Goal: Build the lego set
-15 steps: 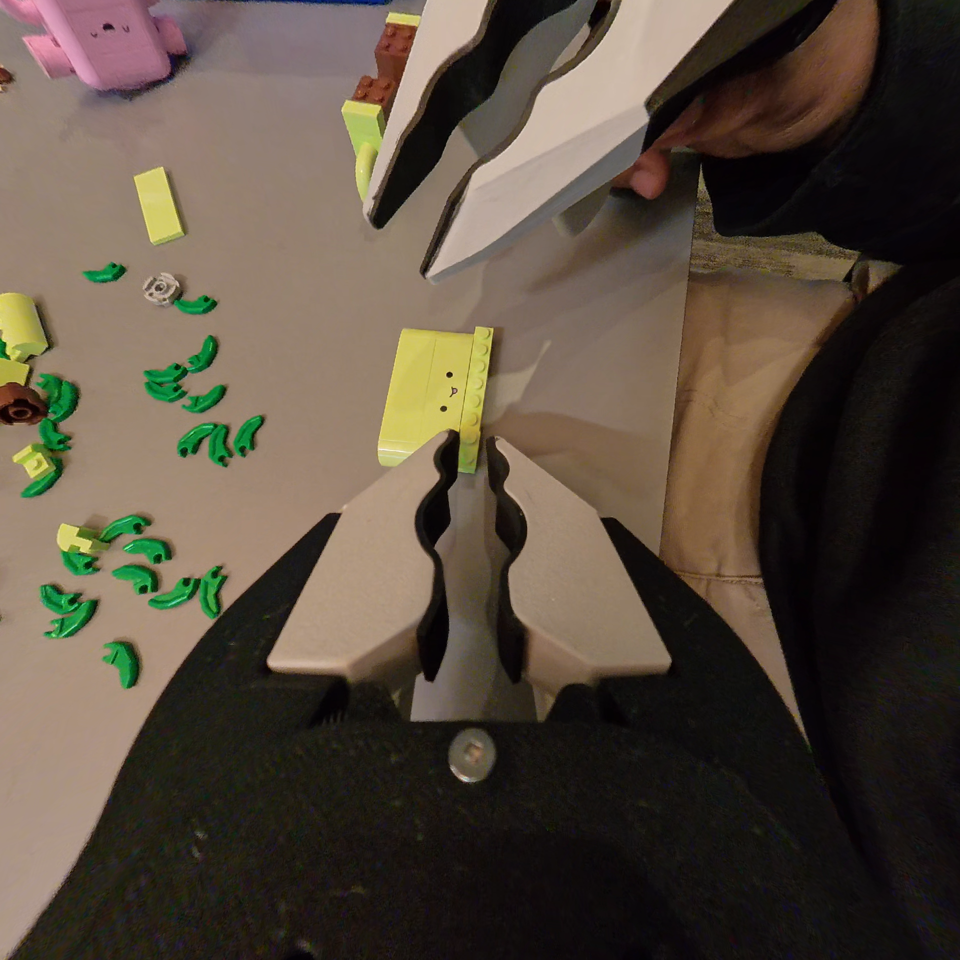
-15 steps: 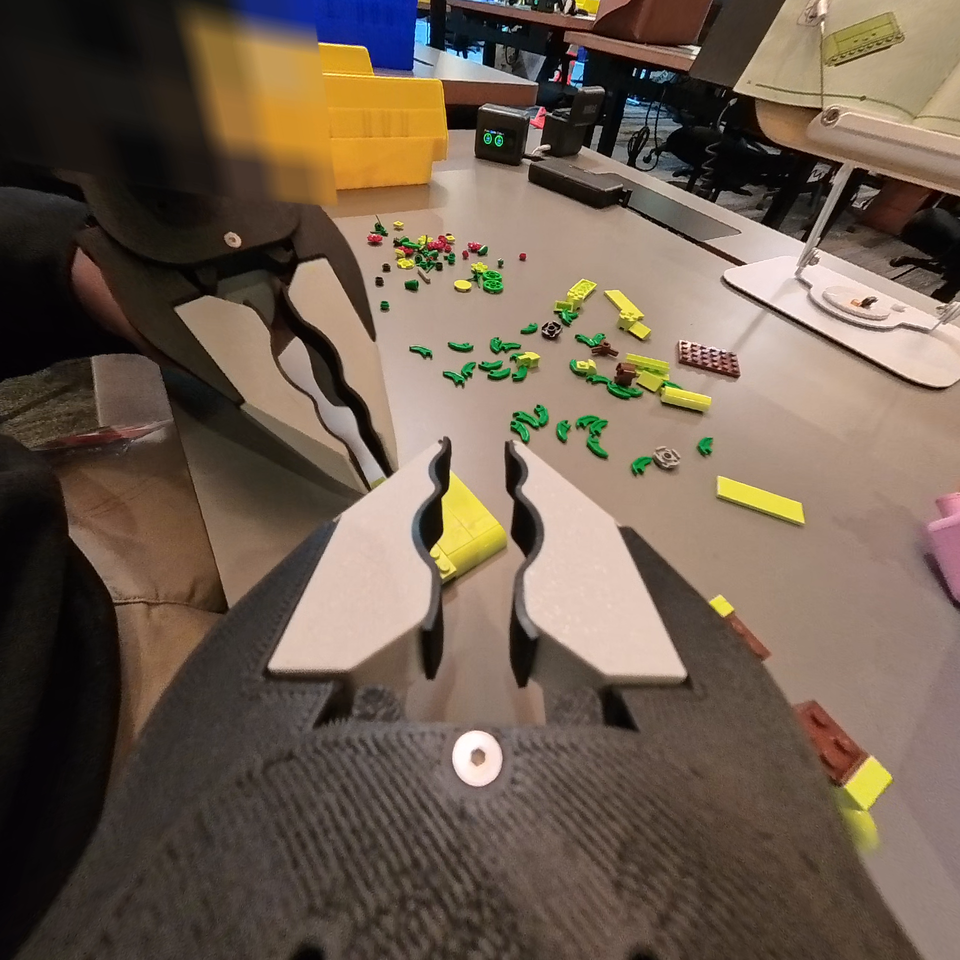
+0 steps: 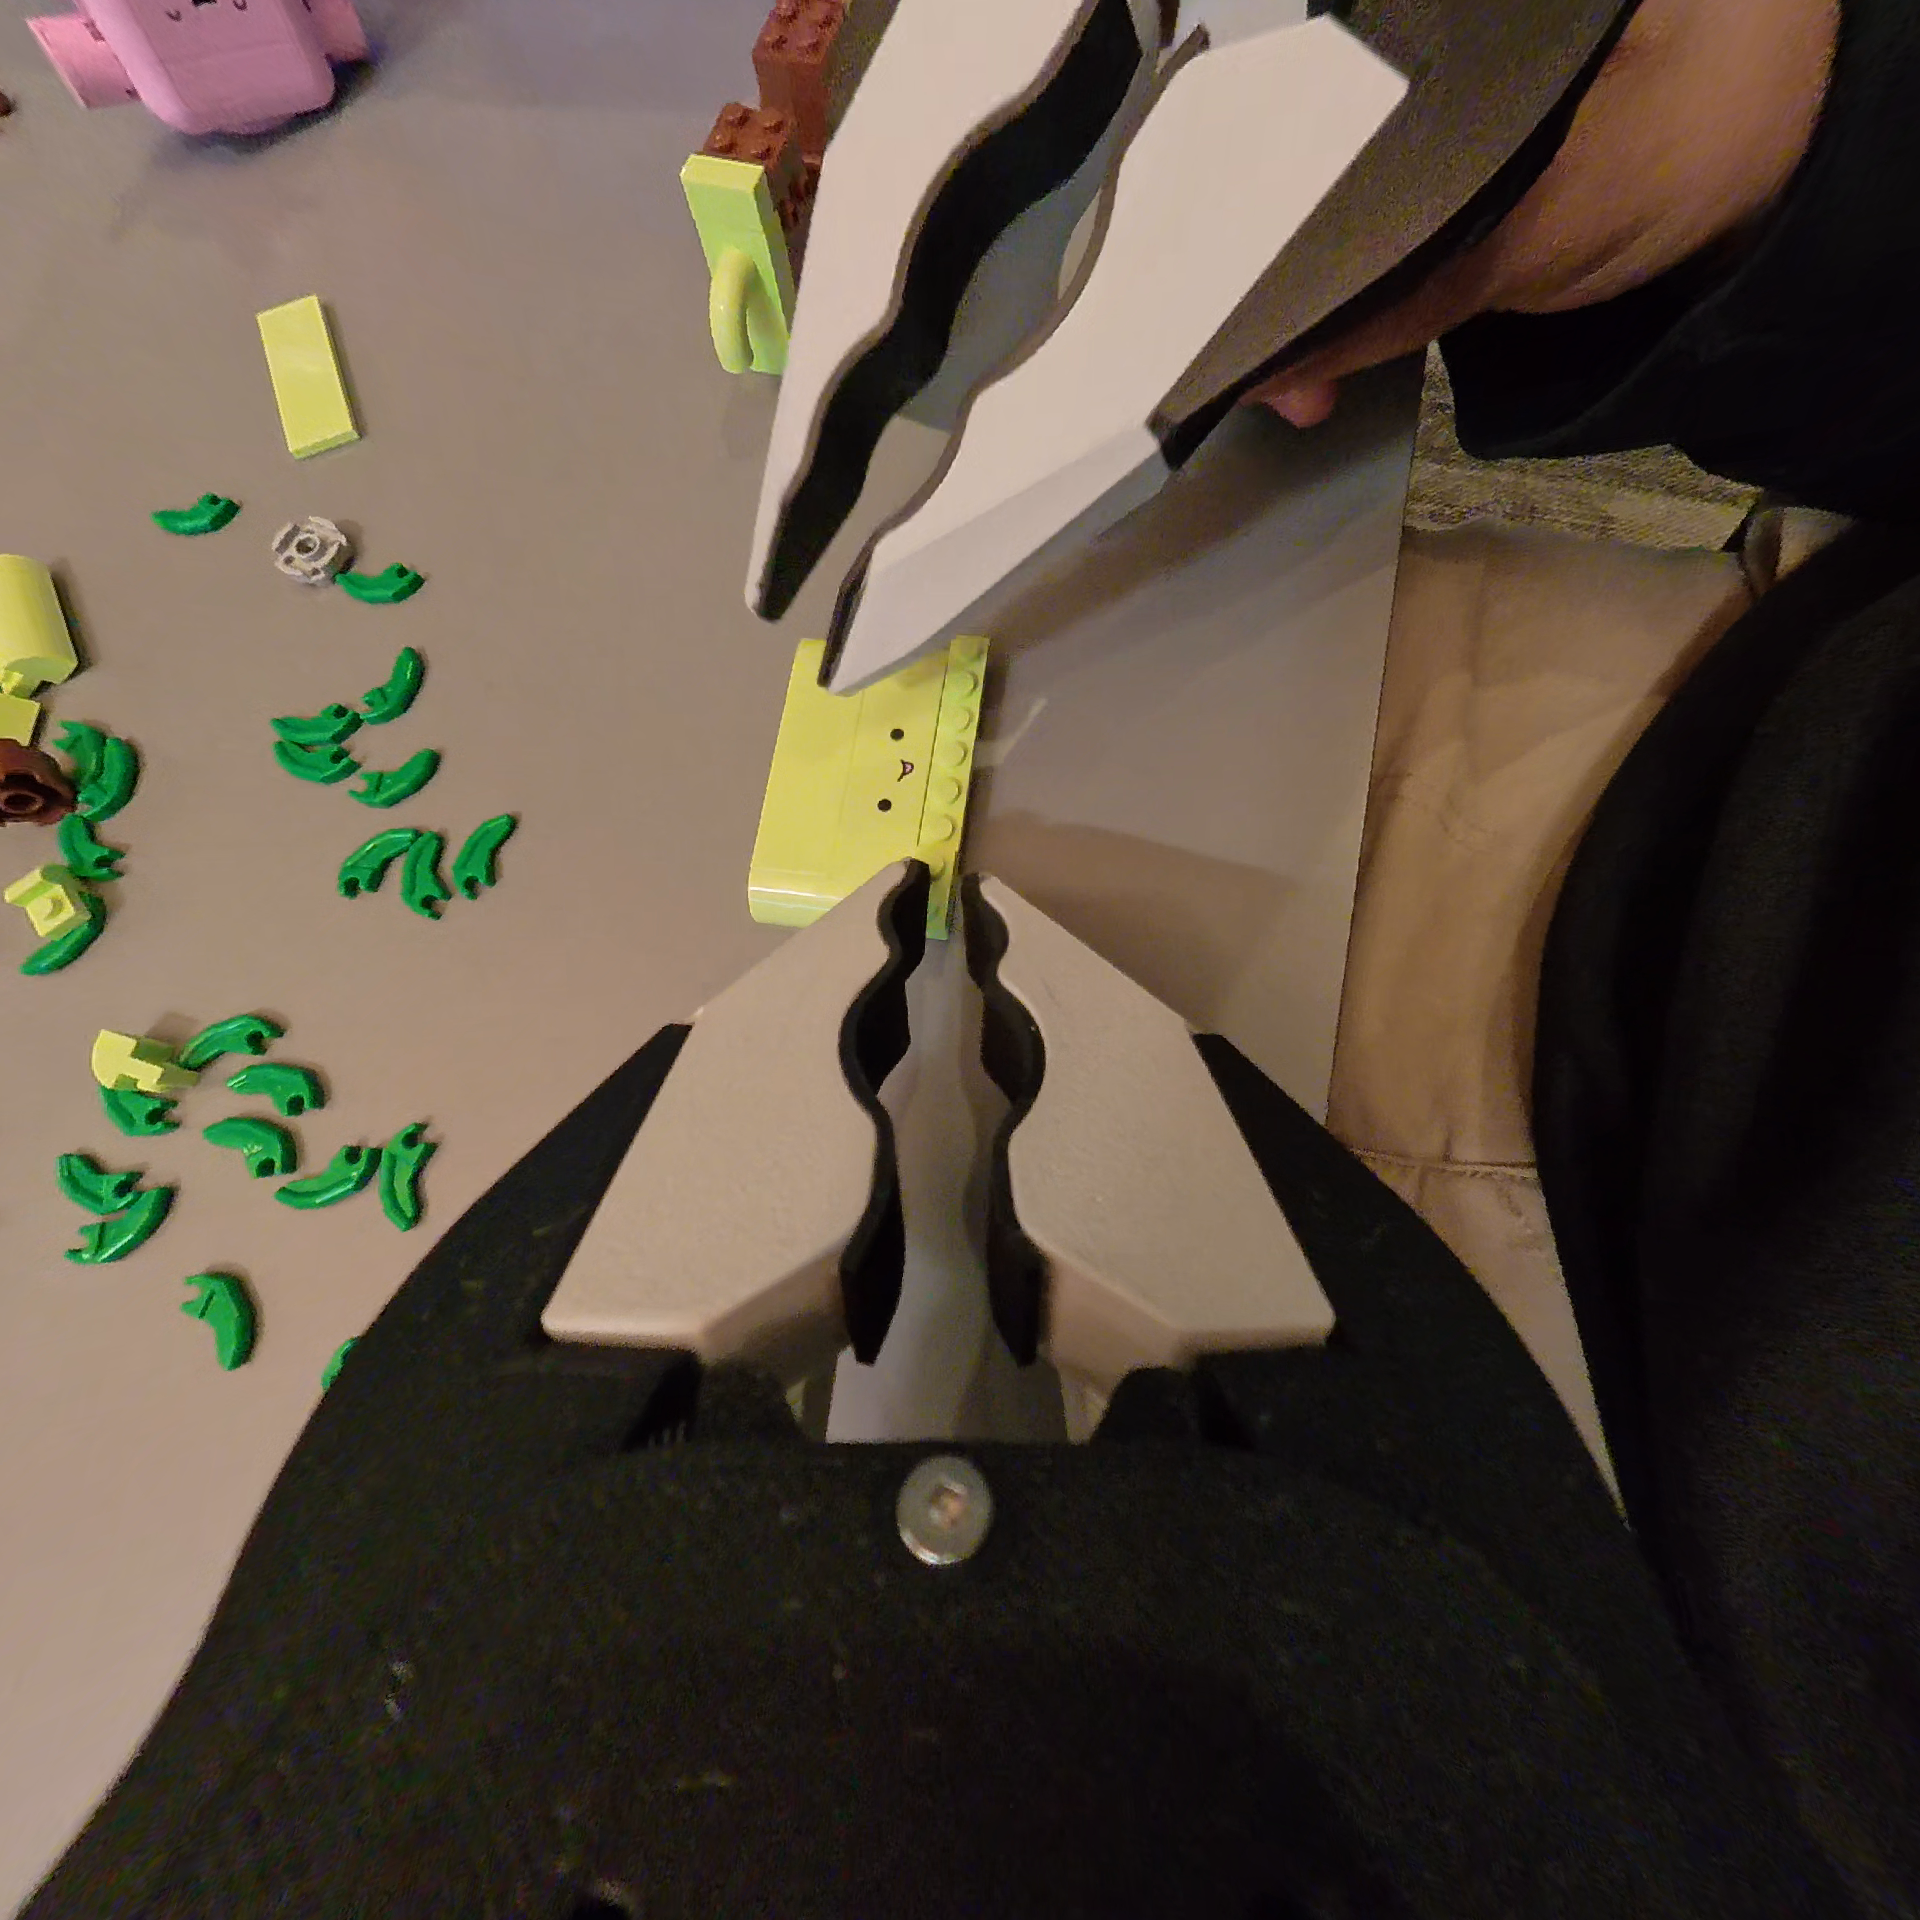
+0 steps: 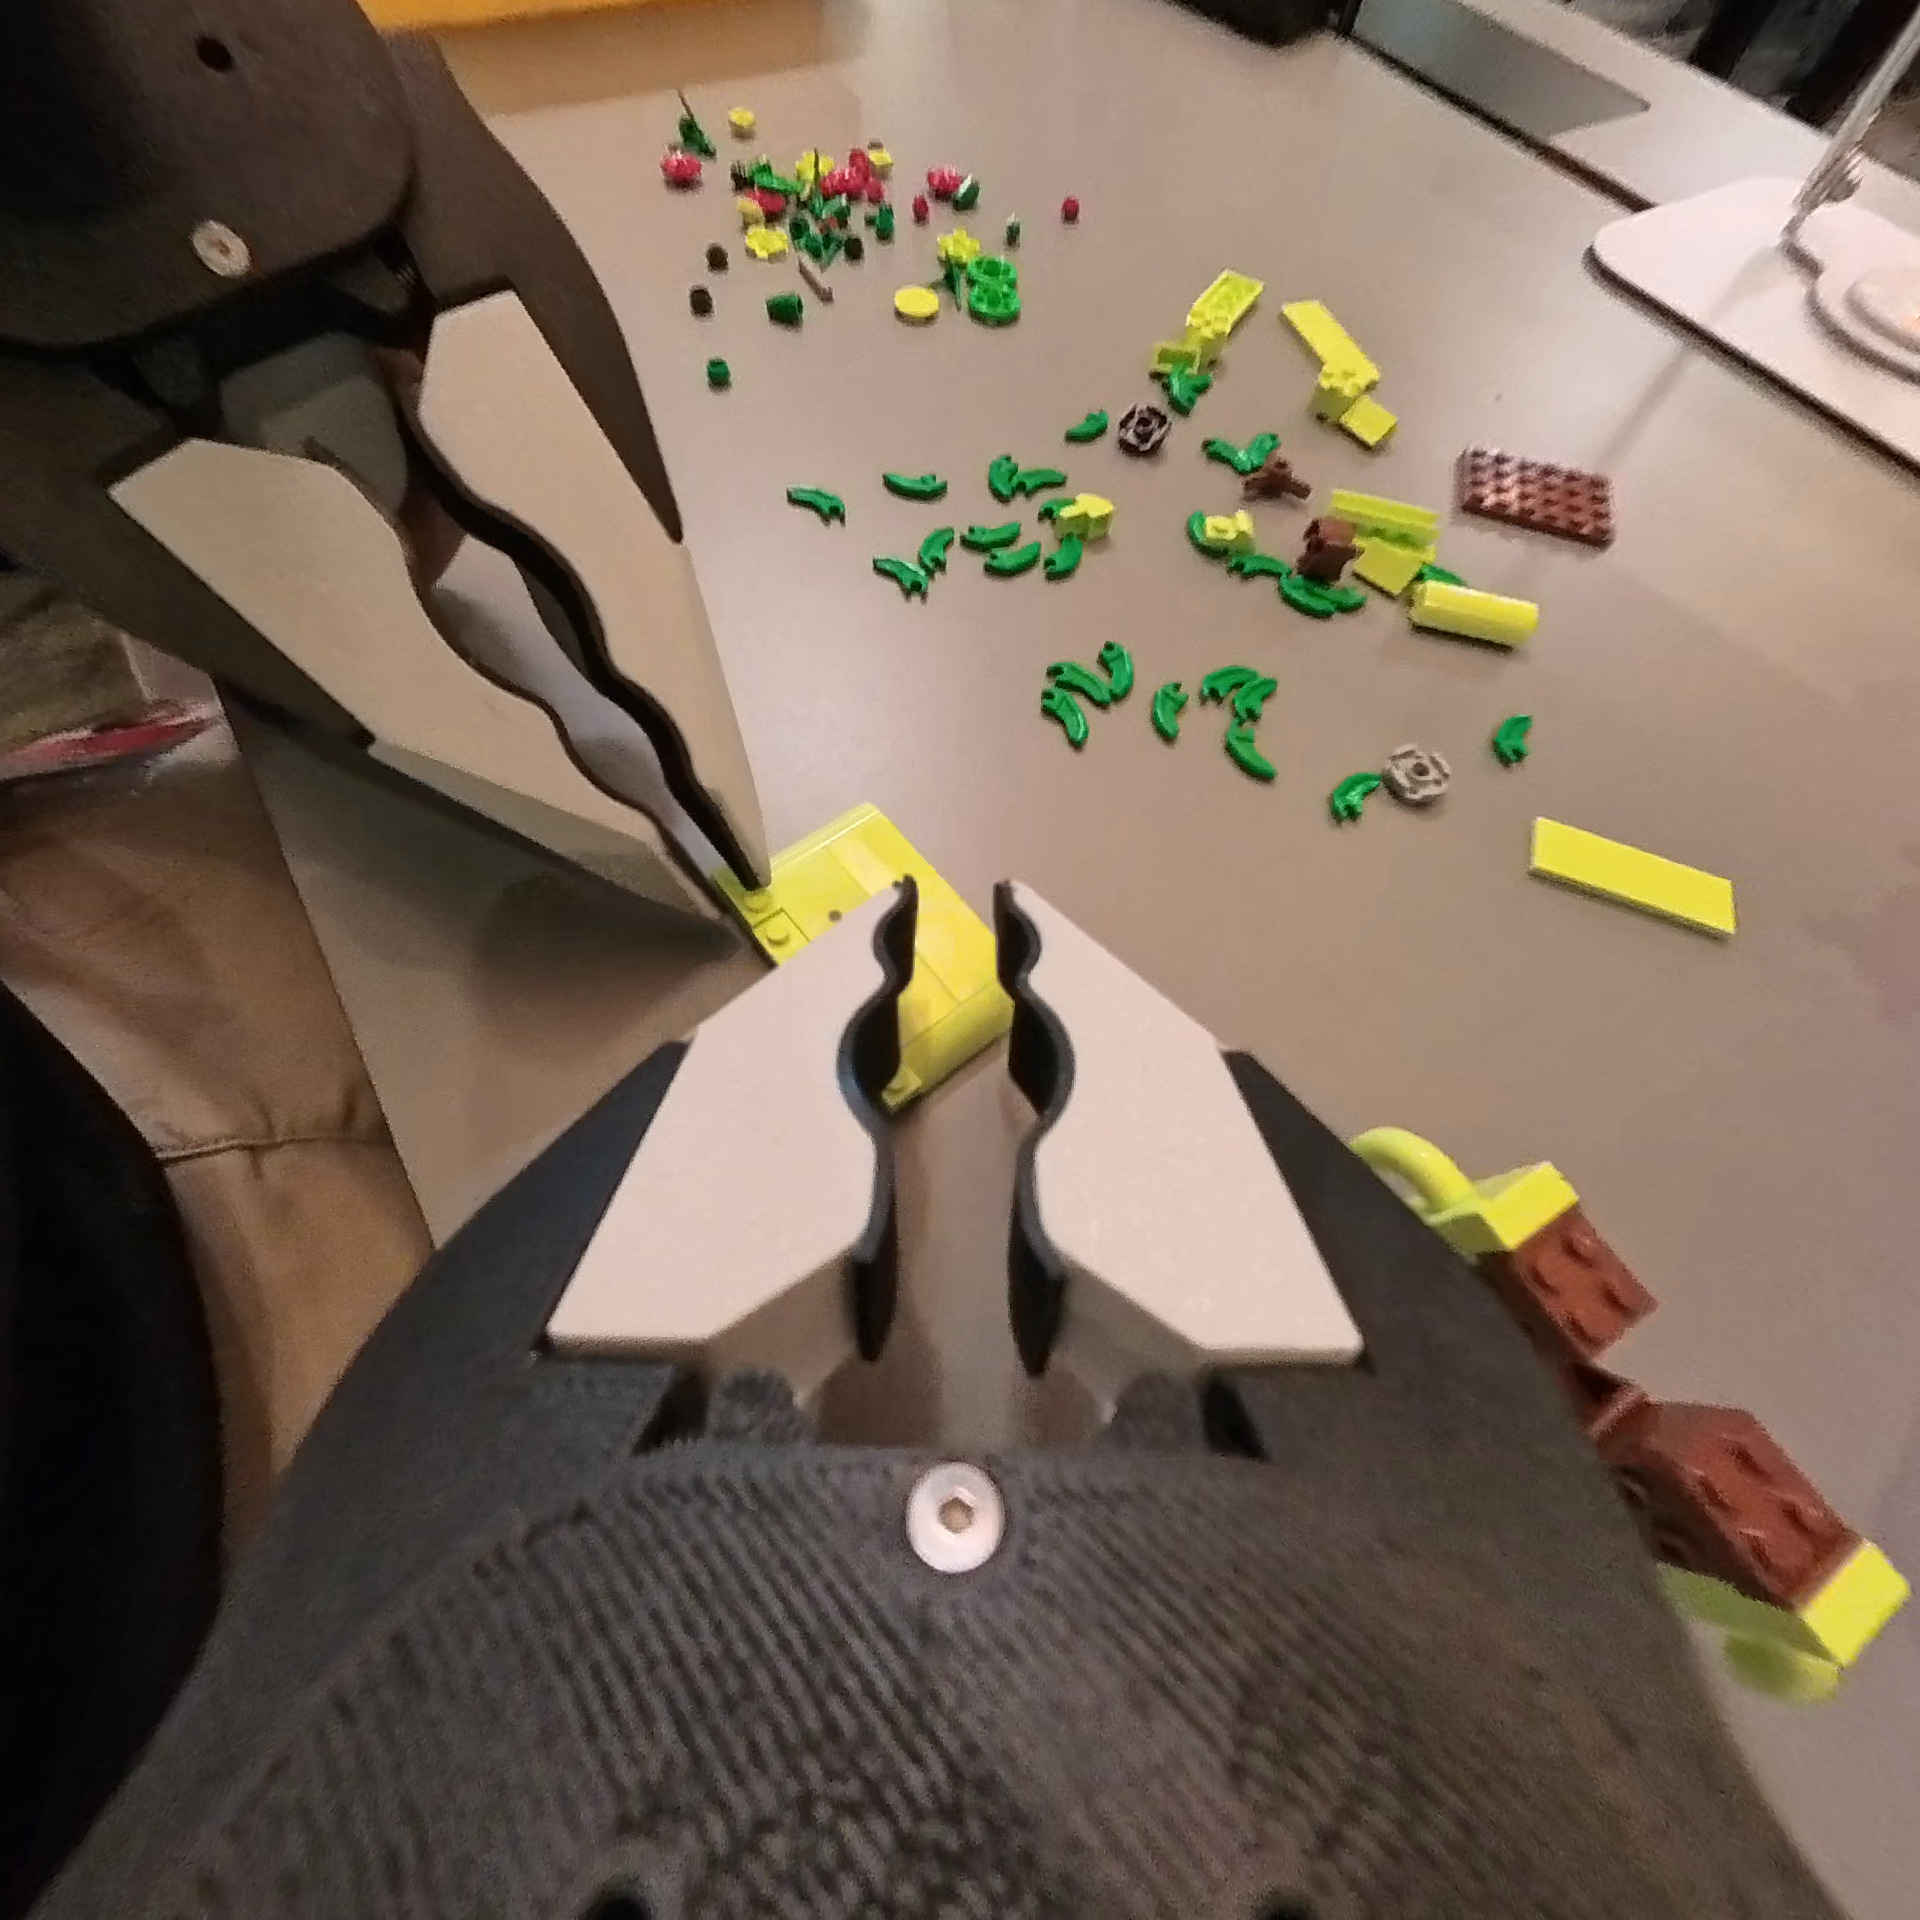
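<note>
Because the lime face block (image 3: pixel 847 779) is pinched only at the end of its thin studded plate (image 3: pixel 961 758), a slip is the chief risk; a downward push from the other tool could rock the block about that narrow hold and twist the plate off, or tip the block over the near edge of the grey table (image 3: pixel 540 343), beside which it lies.

The left gripper (image 3: pixel 943 894) is seen nearly closed, its tips set on either side of the plate's near end; contact appears probable, though a firm grip cannot be confirmed. The right gripper (image 4: pixel 954 902) is held with its jaws slightly apart and nothing between them; in the left wrist view its tips overlap the block's far end from above, and whether they touch cannot be told.

The block lies flat, face upward, between the two grippers; the plate runs along the side nearest the table edge. Should the block shift sideways, the green leaf pieces (image 3: pixel 416 852), lying well apart toward the table's middle, would not be disturbed; the brown-and-lime assembly (image 4: pixel 1558 1288), just beside the right gripper, could be knocked by it.
</note>
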A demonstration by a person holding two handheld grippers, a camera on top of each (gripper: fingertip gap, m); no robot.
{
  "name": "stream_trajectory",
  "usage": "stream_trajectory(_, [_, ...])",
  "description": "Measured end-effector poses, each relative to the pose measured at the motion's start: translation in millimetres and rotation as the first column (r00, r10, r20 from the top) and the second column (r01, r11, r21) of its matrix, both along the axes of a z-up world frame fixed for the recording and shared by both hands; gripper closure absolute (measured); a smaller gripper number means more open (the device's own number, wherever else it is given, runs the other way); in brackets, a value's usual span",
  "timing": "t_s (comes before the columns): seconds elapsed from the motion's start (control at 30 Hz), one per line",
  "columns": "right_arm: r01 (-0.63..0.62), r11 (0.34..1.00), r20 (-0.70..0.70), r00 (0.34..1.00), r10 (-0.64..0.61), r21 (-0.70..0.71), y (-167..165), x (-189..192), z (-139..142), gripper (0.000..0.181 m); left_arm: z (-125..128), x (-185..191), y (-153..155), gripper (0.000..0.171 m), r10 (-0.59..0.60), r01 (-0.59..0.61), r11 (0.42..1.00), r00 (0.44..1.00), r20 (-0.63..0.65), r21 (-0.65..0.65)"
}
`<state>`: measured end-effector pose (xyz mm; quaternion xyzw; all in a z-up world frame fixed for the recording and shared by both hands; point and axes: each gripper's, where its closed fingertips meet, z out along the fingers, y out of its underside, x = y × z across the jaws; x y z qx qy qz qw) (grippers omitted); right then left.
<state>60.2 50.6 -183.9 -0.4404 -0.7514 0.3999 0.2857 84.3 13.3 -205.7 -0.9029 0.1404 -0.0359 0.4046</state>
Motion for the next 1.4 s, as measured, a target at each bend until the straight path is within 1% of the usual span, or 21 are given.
stream_trajectory(0.13, [-0.014, 0.998, 0.08, 0.997, 0.009, 0.062, -3, 1, -16, 0.173, 0, -1, 0, 0.169, 0.006, -0.006, 1.0, 1.0, -0.012, 0.004])
stream_trajectory(0.23, [-0.02, 0.995, 0.075, 0.997, 0.013, 0.093, -5, 2, -17, 0.181, 0, -1, 0, 0.17, 0.009, -0.009, 1.0, 1.0, -0.026, 0.008])
stream_trajectory(0.43, [-0.023, 0.996, 0.081, 0.997, 0.016, 0.083, -5, 2, -18, 0.181, -1, -1, 0, 0.169, 0.016, -0.016, 1.0, 0.997, -0.072, -0.002])
stream_trajectory(0.57, [-0.024, 0.997, 0.084, 0.996, 0.018, 0.078, -5, 2, -18, 0.181, -2, -1, -1, 0.168, 0.026, -0.027, 1.0, 0.999, -0.038, -0.014])
stream_trajectory(0.7, [-0.02, 0.997, 0.082, 0.997, 0.014, 0.081, -5, 1, -18, 0.181, -3, -2, -1, 0.167, 0.029, -0.029, 0.999, 0.998, -0.05, 0.014])
stream_trajectory(0.87, [-0.022, 0.998, 0.089, 0.996, 0.016, 0.067, -5, 1, -18, 0.181, -4, -1, -2, 0.166, 0.045, -0.045, 0.999, 0.999, 0.012, -0.002])
stream_trajectory(1.07, [-0.022, 0.998, 0.089, 0.996, 0.016, 0.067, -5, 1, -18, 0.181, -5, -2, -3, 0.164, 0.058, -0.057, 0.998, 0.998, 0.041, -0.016])
stream_trajectory(1.2, [-0.02, 0.997, 0.086, 0.996, 0.014, 0.071, -4, 1, -17, 0.181, -3, -1, -1, 0.167, 0.078, -0.077, 0.997, 0.995, 0.068, -0.014])
stream_trajectory(1.23, [-0.021, 0.997, 0.081, 0.997, 0.015, 0.072, -5, 1, -17, 0.181, -1, 1, 0, 0.166, 0.072, -0.072, 0.997, 0.993, 0.088, -0.01])
stream_trajectory(1.27, [-0.021, 0.997, 0.07, 0.997, 0.016, 0.074, -5, 2, -15, 0.181, 1, 4, 0, 0.157, 0.059, -0.059, 0.998, 0.992, 0.115, -0.006])
stream_trajectory(1.3, [-0.021, 0.997, 0.056, 0.998, 0.017, 0.073, -5, 2, -13, 0.181, 3, 4, 0, 0.144, 0.063, -0.064, 0.998, 0.99, 0.125, 0.005])
stream_trajectory(1.4, [-0.044, 0.998, 0.021, 0.999, 0.043, 0.037, -12, 5, -6, 0.181, 12, 0, -1, 0.141, 0.086, -0.095, 0.994, 0.986, 0.141, 0.058])
